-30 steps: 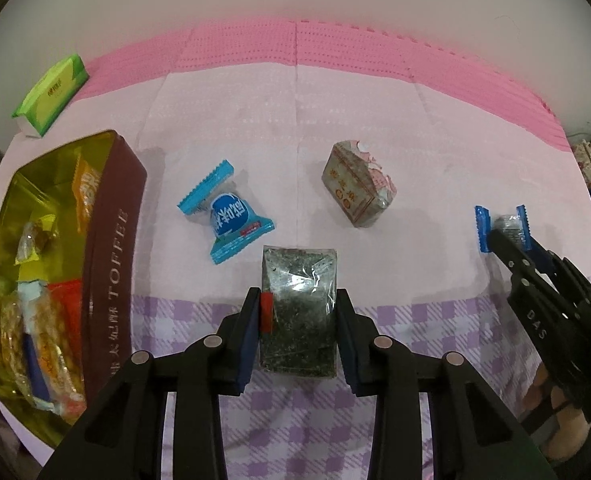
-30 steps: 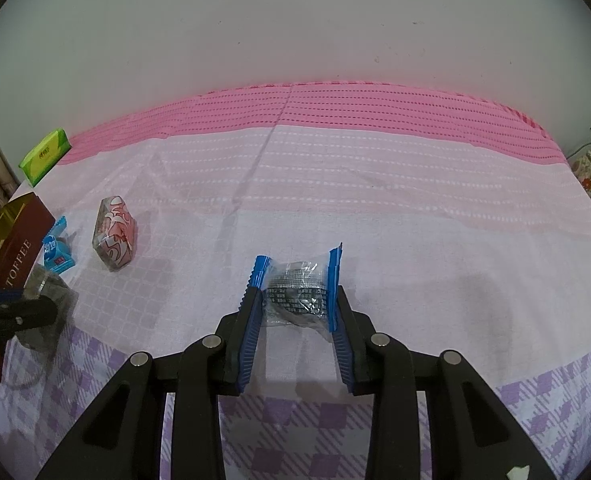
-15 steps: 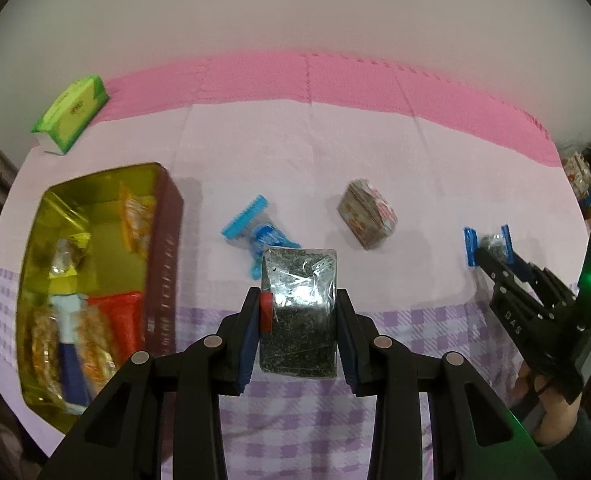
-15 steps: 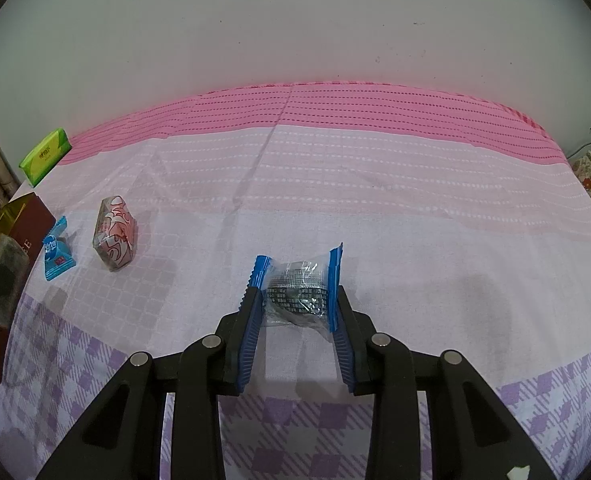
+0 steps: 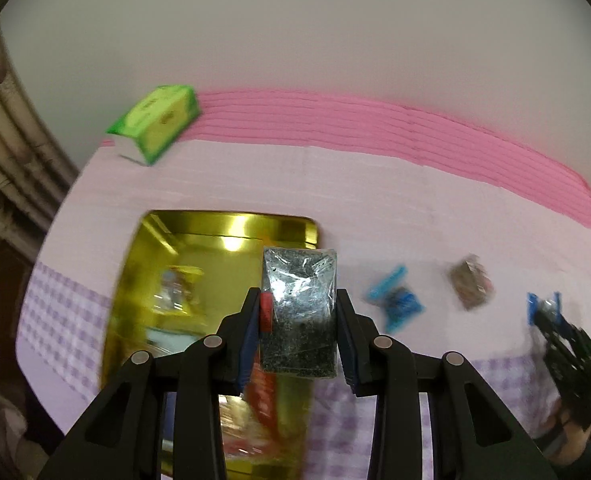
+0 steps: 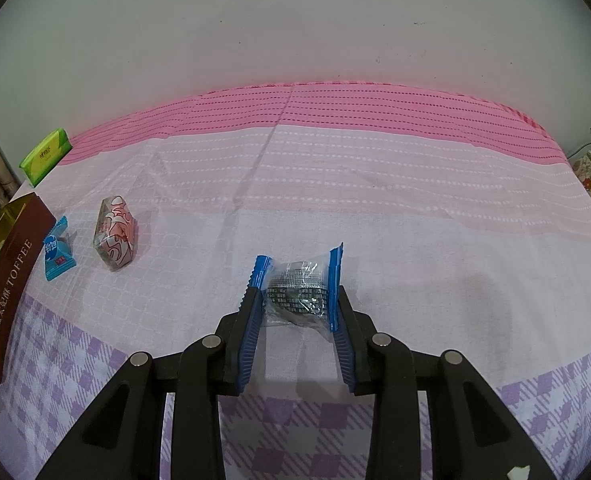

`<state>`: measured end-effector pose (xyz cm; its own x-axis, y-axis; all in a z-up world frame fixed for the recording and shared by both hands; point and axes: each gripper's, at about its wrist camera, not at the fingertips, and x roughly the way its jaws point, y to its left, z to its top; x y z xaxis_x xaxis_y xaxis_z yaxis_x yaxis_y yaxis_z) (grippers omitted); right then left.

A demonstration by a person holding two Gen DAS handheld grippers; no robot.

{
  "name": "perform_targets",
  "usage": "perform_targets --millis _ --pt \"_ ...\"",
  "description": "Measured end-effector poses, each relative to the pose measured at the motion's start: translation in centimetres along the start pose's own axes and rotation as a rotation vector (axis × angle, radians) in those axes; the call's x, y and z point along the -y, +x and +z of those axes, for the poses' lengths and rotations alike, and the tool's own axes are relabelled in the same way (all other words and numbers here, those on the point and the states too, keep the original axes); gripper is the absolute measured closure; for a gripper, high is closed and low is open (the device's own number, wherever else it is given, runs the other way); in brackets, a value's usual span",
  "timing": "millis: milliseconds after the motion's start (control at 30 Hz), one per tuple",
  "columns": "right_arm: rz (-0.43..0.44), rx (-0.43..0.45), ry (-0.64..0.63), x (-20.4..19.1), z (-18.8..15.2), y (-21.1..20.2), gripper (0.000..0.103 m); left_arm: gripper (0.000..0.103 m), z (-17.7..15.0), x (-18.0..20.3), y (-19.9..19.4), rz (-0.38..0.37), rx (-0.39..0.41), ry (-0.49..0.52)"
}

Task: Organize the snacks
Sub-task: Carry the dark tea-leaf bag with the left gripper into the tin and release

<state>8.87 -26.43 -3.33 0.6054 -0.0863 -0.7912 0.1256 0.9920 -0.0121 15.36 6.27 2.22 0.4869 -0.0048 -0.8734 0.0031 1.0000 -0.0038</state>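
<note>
We hold a dark seaweed packet (image 5: pixel 299 312) clamped in our left gripper (image 5: pixel 298 332), raised over the right edge of the gold tin (image 5: pixel 231 228) near the tablecloth's (image 6: pixel 375 200) left edge. Our right gripper (image 6: pixel 295 308) brackets a blue-ended silver candy (image 6: pixel 297 292) on the cloth, its fingers (image 6: pixel 251 312) at the wrapper; we cannot tell if it grips. Toward the tin lie a blue candy (image 6: pixel 57 252) and a pink packet (image 6: pixel 115 240), with a green box (image 6: pixel 45 160) at the far left corner.

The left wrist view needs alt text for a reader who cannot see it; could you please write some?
The left gripper holds a dark, shiny snack packet over the right edge of an open gold tin of snacks on a pink and purple tablecloth. A green box lies far left; blurred wrapped candies lie right.
</note>
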Motion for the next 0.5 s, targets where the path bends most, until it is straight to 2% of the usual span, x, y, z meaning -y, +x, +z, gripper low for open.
perform_targets --millis 267,500 --pt "0.000 0.000 0.000 0.0 0.0 0.0 0.069 0.067 0.7 -5.0 2.4 0.077 -0.029 -0.055" --pt "0.001 0.000 0.000 0.0 0.0 0.0 0.069 0.067 0.6 -7.1 4.8 0.098 -0.078 -0.061"
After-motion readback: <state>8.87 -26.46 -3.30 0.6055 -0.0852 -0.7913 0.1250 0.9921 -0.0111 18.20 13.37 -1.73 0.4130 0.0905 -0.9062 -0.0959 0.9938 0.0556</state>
